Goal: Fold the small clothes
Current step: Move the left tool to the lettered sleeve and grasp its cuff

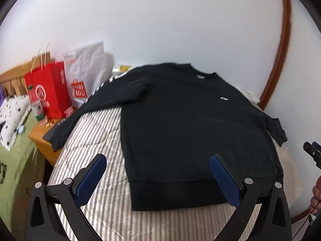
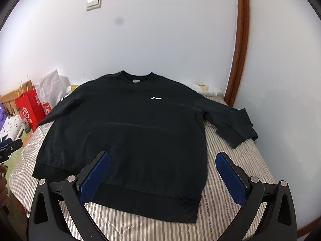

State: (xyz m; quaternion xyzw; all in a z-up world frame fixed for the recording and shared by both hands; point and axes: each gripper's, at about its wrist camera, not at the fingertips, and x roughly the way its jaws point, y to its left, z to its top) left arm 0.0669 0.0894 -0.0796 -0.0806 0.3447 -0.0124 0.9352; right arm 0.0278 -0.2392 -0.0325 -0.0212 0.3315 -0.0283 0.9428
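Observation:
A black sweatshirt (image 1: 180, 124) with a small white chest logo lies flat, front up, on a striped bed, collar toward the wall; it also shows in the right wrist view (image 2: 124, 132). Its left sleeve (image 1: 80, 116) stretches out over the bed's left edge. Its right sleeve (image 2: 230, 120) is bent, cuff on the bed. My left gripper (image 1: 158, 168) is open and empty, above the hem's left part. My right gripper (image 2: 162, 164) is open and empty, above the hem's right part. Each gripper's tip shows at the edge of the other's view.
The striped bed cover (image 1: 94, 144) runs to a white wall. A wooden nightstand (image 1: 40, 138) at the left holds a red bag (image 1: 48, 88), a white bag (image 1: 86, 70) and a bottle (image 1: 37, 106). A brown door frame (image 2: 238, 46) stands at the right.

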